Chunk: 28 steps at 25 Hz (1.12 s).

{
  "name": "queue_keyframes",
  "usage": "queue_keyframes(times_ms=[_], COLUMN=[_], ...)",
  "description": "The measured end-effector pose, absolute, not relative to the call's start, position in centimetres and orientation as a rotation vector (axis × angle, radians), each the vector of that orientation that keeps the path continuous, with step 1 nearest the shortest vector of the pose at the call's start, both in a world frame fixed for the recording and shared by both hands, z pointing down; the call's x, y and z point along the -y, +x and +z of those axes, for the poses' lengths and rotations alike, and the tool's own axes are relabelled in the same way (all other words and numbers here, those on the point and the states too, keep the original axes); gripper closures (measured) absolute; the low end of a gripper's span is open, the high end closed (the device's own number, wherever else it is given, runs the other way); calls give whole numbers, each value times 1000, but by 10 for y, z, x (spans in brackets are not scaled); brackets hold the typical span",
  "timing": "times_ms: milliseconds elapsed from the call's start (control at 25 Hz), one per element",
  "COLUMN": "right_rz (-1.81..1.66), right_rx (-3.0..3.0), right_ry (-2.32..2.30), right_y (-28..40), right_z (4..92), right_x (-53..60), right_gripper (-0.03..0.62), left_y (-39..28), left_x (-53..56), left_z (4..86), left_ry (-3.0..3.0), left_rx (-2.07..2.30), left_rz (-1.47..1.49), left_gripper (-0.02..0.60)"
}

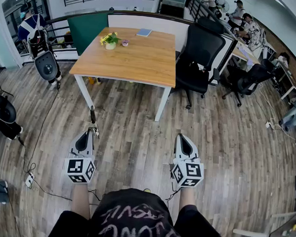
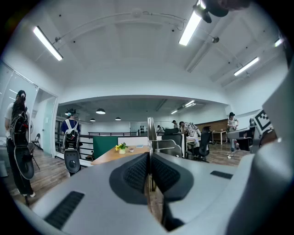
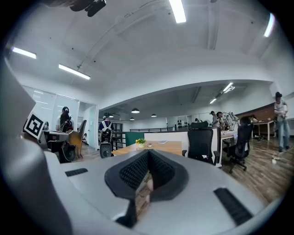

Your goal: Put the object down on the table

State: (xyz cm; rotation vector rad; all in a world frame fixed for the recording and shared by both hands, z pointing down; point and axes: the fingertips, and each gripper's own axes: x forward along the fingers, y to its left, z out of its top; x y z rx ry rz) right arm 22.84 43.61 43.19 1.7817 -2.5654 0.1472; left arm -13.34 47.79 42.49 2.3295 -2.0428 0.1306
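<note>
Singles on the table, pairs around it.

One wooden table (image 1: 141, 55) at 12 o'clock carries one potted plant (image 1: 110, 39), one blue notebook (image 1: 144, 32) and one small pink item (image 1: 124, 42). There are two black office chairs, the near chair (image 1: 203, 49) at 1 o'clock and the far chair (image 1: 249, 78) at 2 o'clock. There are two tongs at 6 o'clock, left tongs (image 1: 93, 132) and right tongs (image 1: 180, 137), and one slim metal piece (image 1: 92, 118) in the left. One standing person (image 1: 30, 26) is at 10 o'clock.

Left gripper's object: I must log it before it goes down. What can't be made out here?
- Object: its kind; left gripper view shows a thin strip edge-on, head view shows it too small.
- Its lower end: hidden inside the left gripper, both views.
- Item by the plant on the table: too small, head view.
</note>
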Motion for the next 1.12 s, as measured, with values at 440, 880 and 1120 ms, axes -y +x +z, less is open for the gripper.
queue_keyframes(times_ms=[440, 880, 1120], right_rz=[170, 190, 189], right_rx=[2573, 2584, 2600], right_ry=[1777, 1784, 1758], right_y=[222, 230, 243], right_z=[435, 440, 446], right_x=[-434, -431, -426], right_gripper=[589, 589, 589], left_y=[-137, -128, -109], left_x=[-476, -472, -470], left_z=[422, 426, 425], left_ry=[2328, 2315, 2315], left_rx=[2052, 2052, 2065], left_rz=[135, 159, 168], left_gripper=[566, 566, 566])
